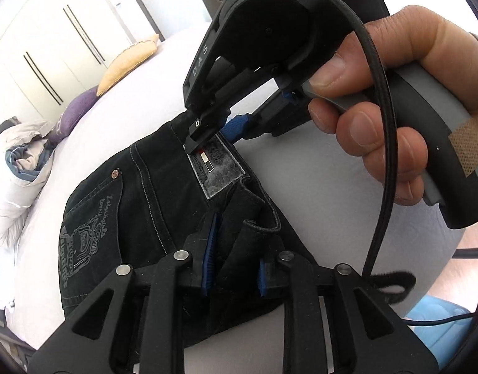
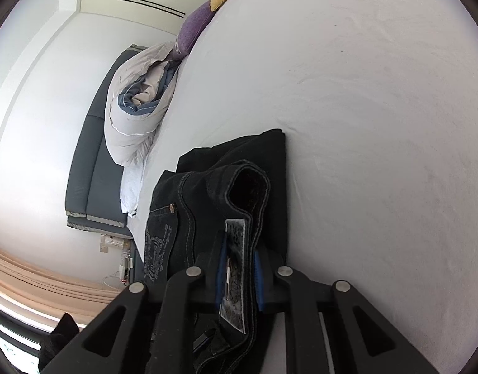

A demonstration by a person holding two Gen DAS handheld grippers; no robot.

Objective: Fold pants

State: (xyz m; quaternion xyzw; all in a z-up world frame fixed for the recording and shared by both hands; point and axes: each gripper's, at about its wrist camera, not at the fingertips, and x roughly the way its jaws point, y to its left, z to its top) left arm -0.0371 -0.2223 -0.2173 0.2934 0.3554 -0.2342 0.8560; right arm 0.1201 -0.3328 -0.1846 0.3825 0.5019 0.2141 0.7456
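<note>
Jeans (image 1: 139, 205): black; your waistband patch (image 1: 215, 168) text unreadable.
Right tool (image 1: 221, 131): marked "DAS", clamps patch.
Left tool (image 1: 234, 275): grips waistband.

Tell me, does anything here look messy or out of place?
Little stands out. The black pants lie folded on the bed, both hand-held grippers at the waistband. Only the duvet looks untidy, bunched in a heap at the bed's edge beside the purple pillow.
</note>
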